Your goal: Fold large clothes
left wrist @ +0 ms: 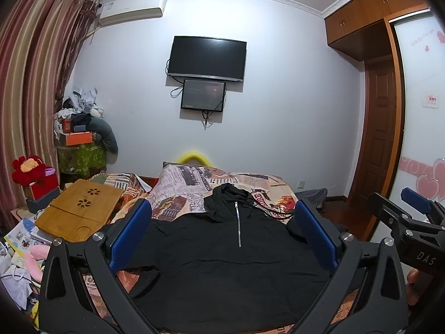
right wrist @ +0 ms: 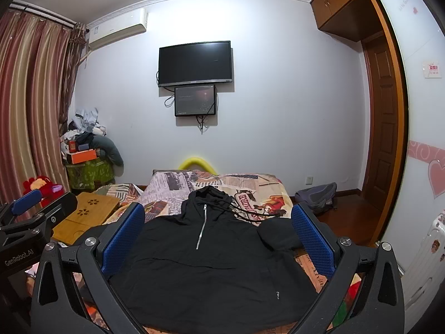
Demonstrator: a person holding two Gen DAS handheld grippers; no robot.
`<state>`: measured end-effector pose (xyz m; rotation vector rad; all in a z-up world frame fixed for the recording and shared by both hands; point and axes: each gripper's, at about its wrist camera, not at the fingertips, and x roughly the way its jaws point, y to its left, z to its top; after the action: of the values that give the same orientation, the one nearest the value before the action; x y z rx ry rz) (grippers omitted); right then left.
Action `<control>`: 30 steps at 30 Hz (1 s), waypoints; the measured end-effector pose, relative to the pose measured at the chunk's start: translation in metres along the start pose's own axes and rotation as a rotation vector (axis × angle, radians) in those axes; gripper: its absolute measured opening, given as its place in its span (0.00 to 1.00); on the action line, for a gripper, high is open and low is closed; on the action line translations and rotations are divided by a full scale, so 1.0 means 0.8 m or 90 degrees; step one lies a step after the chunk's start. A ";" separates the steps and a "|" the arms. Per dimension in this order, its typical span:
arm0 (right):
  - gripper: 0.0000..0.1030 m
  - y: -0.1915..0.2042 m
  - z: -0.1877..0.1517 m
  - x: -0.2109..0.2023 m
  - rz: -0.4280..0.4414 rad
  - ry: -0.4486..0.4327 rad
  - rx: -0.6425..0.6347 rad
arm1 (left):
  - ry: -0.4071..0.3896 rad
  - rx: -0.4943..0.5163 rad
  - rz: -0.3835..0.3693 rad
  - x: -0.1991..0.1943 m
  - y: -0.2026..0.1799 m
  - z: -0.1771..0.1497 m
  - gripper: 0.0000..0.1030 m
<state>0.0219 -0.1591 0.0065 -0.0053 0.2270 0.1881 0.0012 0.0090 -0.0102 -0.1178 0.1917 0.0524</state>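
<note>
A black hooded pullover (left wrist: pixel 222 264) (right wrist: pixel 211 267) lies flat on the patterned bedspread (left wrist: pixel 189 186) (right wrist: pixel 172 183), front up, hood toward the far wall. Its short silver zip (left wrist: pixel 238 224) (right wrist: pixel 200 229) and drawstrings show. One sleeve is bunched at its right shoulder (right wrist: pixel 278 236). My left gripper (left wrist: pixel 222 231) hovers above the near part of the garment, blue pads wide apart, nothing between them. My right gripper (right wrist: pixel 217 229) is held the same way, open and empty. Each gripper appears at the edge of the other's view (left wrist: pixel 414 211) (right wrist: pixel 27 211).
A bamboo lap tray (left wrist: pixel 78 211) (right wrist: pixel 86 214) lies on the bed's left side beside papers and a pink soft toy (left wrist: pixel 36 253). A red plush toy (left wrist: pixel 27 169), a cluttered stand (left wrist: pixel 80 139), curtains, a wall television (left wrist: pixel 207 58), a wardrobe and a grey bag (right wrist: pixel 317 194) surround the bed.
</note>
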 end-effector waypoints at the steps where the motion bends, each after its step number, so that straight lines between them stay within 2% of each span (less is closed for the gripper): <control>1: 1.00 0.000 0.000 0.001 0.000 0.000 0.000 | 0.002 -0.003 -0.003 0.000 0.001 0.000 1.00; 30: 1.00 -0.006 0.001 0.003 -0.005 -0.005 0.003 | -0.004 0.028 0.013 0.007 -0.019 -0.001 1.00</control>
<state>0.0257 -0.1636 0.0068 -0.0014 0.2197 0.1794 0.0071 -0.0057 -0.0105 -0.0711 0.1880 0.0690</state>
